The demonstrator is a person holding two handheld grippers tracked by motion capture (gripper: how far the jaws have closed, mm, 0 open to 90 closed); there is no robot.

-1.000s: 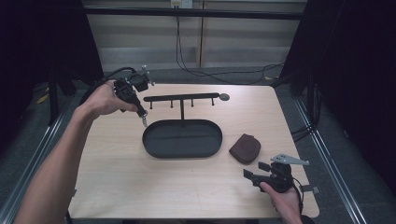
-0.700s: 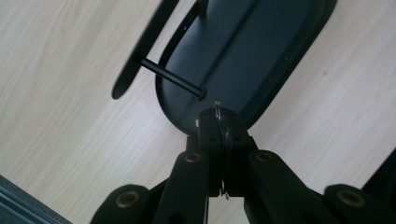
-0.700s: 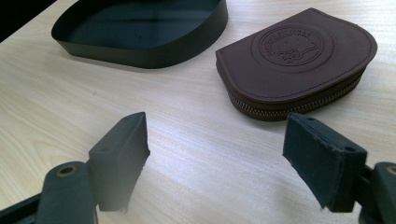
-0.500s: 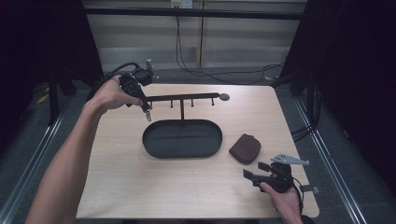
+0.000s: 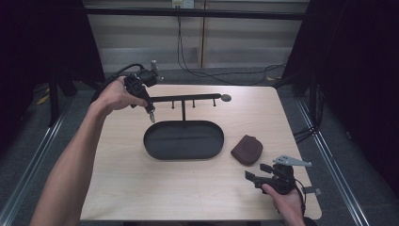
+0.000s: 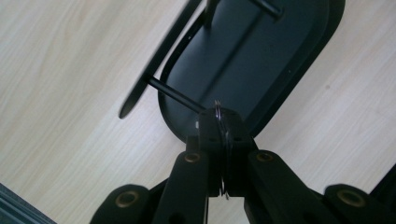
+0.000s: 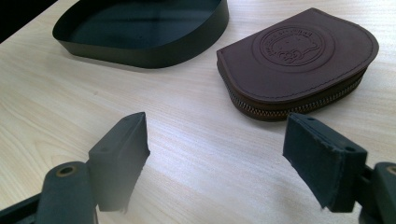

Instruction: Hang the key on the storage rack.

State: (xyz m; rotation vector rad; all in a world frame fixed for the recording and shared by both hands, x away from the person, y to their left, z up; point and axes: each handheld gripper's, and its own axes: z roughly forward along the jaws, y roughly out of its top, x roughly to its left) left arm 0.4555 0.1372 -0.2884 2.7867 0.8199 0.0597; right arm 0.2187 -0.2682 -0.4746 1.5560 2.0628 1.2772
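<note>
My left gripper [image 5: 150,113] hangs tip-down over the far left of the table, by the left end of a black hanger bar [image 5: 188,98] with short pegs. In the left gripper view its jaws [image 6: 219,126] are shut on a thin metal ring [image 6: 218,109], just above a peg [image 6: 173,93] and the rim of the black oval tray [image 6: 261,56]. The bar stands on a post in that tray [image 5: 183,141]. A brown zipped leather pouch [image 5: 247,149] lies to the tray's right. My right gripper [image 5: 256,172] rests open at the front right, with the pouch [image 7: 299,56] just beyond its jaws [image 7: 217,154].
The wooden table [image 5: 122,188] has bare room at the front left and far right. Its front edge is close to my right hand. Cables trail on the floor behind the table, and dark frames stand at both sides.
My left gripper has drifted a little to the right, closer to the bar's left end, still shut on the ring. The right gripper has kept still.
</note>
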